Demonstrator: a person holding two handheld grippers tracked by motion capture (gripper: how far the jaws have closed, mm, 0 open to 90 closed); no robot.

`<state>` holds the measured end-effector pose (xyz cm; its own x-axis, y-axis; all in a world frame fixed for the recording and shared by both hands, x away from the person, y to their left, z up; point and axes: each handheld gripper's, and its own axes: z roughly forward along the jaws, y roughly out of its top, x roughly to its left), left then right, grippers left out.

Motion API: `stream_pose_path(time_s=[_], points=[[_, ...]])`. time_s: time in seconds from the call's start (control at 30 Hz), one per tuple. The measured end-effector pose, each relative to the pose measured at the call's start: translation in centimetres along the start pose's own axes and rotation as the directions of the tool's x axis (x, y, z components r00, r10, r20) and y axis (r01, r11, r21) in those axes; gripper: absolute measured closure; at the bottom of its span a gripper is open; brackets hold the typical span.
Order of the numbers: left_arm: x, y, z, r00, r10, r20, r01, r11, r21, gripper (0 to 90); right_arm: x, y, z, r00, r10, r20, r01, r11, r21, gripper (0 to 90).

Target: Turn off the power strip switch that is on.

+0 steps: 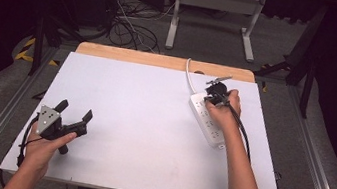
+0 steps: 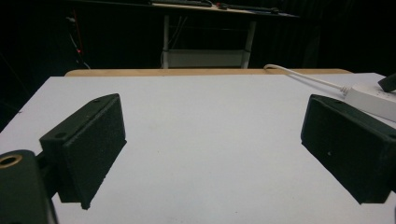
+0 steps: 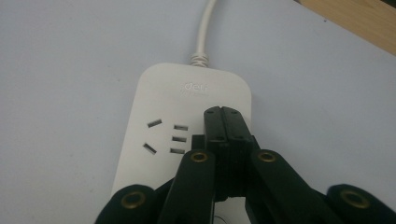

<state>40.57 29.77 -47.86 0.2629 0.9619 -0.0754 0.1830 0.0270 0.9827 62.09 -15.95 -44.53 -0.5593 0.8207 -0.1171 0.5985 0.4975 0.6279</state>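
Fingers [image 3: 223, 122] over power strip [image 3: 163, 140], white tabletop [image 1: 134, 104].

Left gripper [image 1: 74, 113]: black, grey three-cornered plate behind fingers.
Right gripper [image 3: 222, 112]: black, brass-ringed holes below fingertips.
Forearms: unsleeved.

High view looks down on the table [image 1: 143, 116]; gripper views sit low, sharing its power strip [image 3: 187, 107].

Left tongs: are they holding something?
No, the left tongs stand wide open, with just bare white table showing between their two black jaws.
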Motion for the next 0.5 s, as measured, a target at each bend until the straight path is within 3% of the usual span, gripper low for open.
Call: stream_pose_path(time_s=[0.1, 0.5], points=[[0.01, -0.01, 0.07, 1.0000, -0.003, -0.002, 0.003, 1.0000, -0.001, 6.9, -0.40, -0.39, -0.03, 0.9994, 0.027, -0.022, -0.028, 0.999, -0.025, 90.0], [0.03, 0.02, 0.00, 1.0000, -0.002, 0.000, 0.002, 1.0000, 0.000, 6.9, -0.15, -0.30, -0.03, 0.9999, 0.009, -0.010, -0.009, 1.000, -0.021, 90.0]])
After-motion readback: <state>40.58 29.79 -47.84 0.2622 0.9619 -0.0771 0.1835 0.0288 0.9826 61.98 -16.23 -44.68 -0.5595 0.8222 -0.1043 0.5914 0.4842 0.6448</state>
